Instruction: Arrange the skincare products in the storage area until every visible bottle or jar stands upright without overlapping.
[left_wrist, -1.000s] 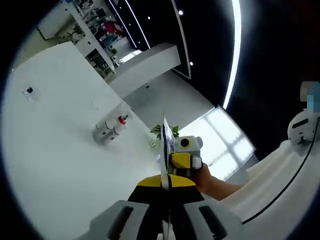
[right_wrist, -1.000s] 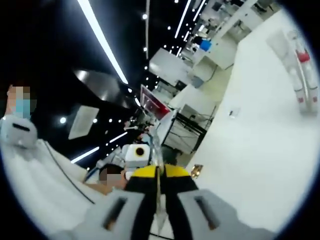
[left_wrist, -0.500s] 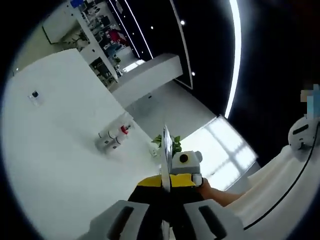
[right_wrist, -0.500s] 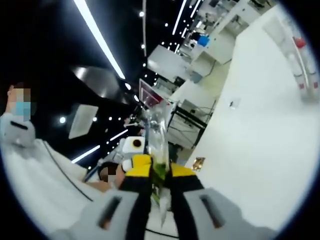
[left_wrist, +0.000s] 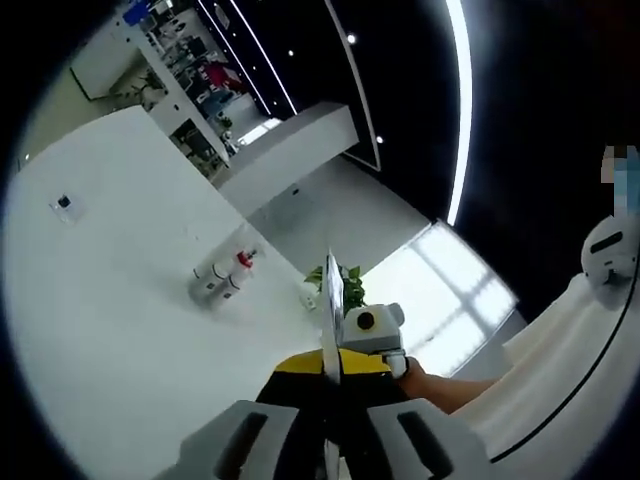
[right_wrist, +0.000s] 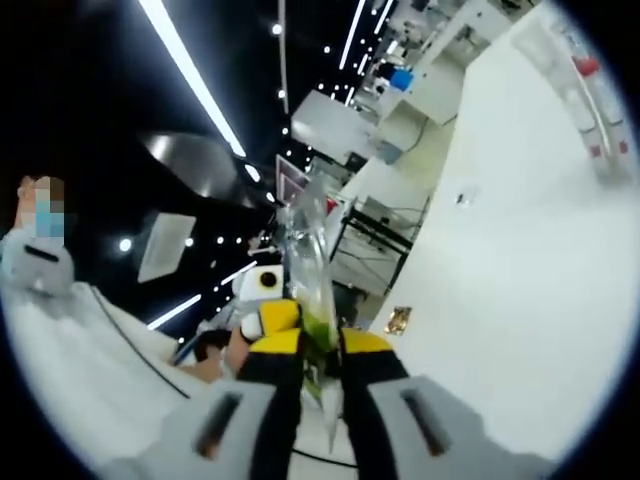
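In the left gripper view, your left tongs (left_wrist: 331, 400) are pressed together on a thin flat sheet (left_wrist: 331, 300) that stands edge-on between them. In the right gripper view, your right tongs (right_wrist: 318, 385) pinch the same kind of thin clear sheet (right_wrist: 308, 260), with some green print on it. What the sheet is, I cannot tell.

The bottles (left_wrist: 222, 275) are in the middle left of the left view, up and to the left of the tongs, well apart from them on the white surface (left_wrist: 110, 330). They seem to lie on their sides, close together, with the long axis going from lower left to upper right; one has a red cap.

In the right view the bottles (right_wrist: 585, 110) sit at the far upper right edge, blurred. I judge the left tongs point nearer to them, but both tongs are occupied.
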